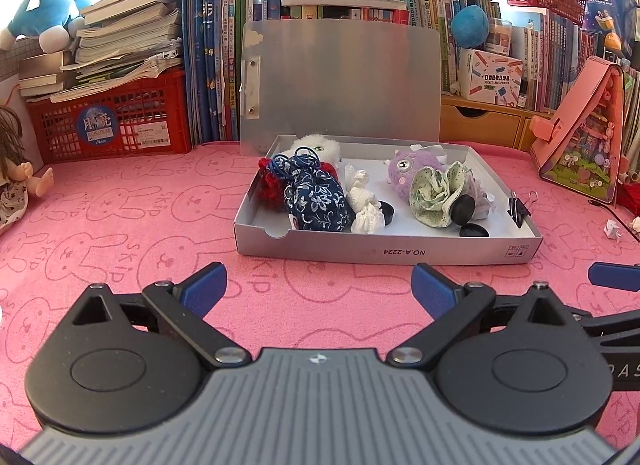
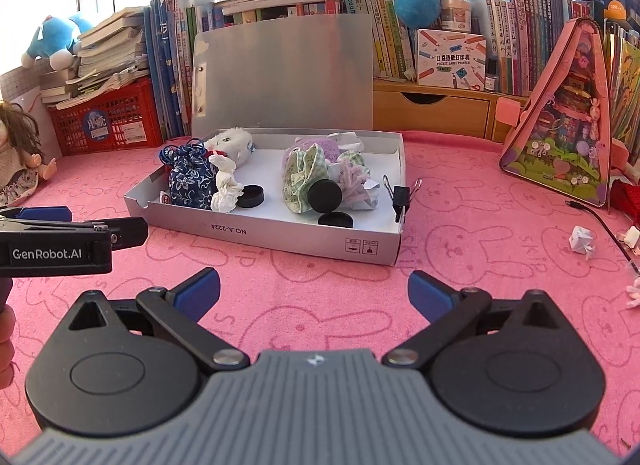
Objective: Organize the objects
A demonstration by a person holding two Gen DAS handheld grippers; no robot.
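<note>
On pink bunny mat (image 1: 120, 233): grey box (image 1: 384, 253) lid up; bookshelf (image 1: 208, 65) behind | both tongs (image 1: 318, 285) (image 2: 314, 289) wide, empty

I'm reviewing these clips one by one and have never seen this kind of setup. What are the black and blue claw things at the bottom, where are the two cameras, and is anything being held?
Those are two hand-held grippers; a person carries one in each hand. Each picture comes from a fisheye camera on one gripper, looking along its blue-padded fingers. The left gripper and right gripper both stand open and hold nothing. Ahead, on the pink rabbit-print table mat, lies an open shallow grey cardboard box with its lid upright. Inside are a dark blue floral drawstring pouch, a purple fluffy toy, crumpled white tissue and black round discs. A black binder clip sits on the box's right wall.
</note>
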